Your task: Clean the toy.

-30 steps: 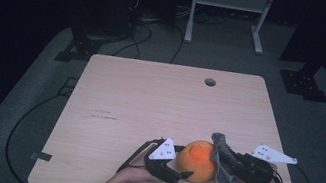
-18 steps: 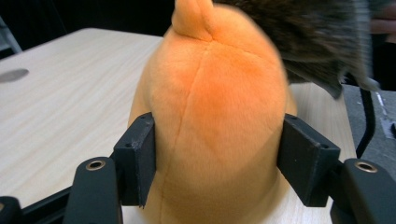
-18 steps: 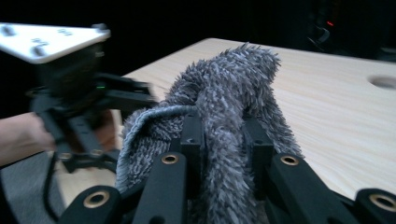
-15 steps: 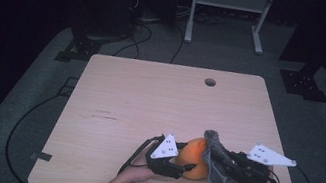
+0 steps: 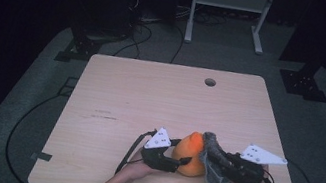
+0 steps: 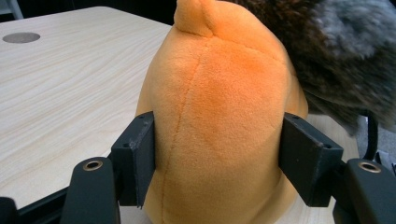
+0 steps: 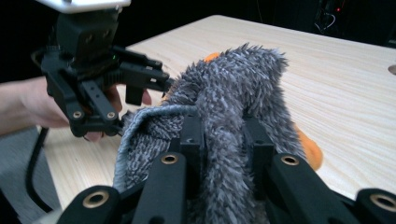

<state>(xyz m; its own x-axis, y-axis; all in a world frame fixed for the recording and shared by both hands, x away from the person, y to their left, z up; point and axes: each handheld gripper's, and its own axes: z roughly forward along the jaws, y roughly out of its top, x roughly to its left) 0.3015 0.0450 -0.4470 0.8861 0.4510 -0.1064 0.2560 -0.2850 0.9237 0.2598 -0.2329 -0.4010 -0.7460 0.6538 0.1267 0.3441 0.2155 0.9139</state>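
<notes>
A pale wooden table (image 5: 148,104) with a round cable hole (image 5: 210,82) lies before me. Near its front edge sits a rounded orange plush toy (image 5: 189,153). From above, my left gripper (image 5: 178,162) reaches it; the left gripper view shows both jaws pressed against the plush's sides. My right gripper (image 7: 223,140) is clamped on a shaggy grey microfibre cloth (image 7: 233,98), draped against the toy's right side.
</notes>
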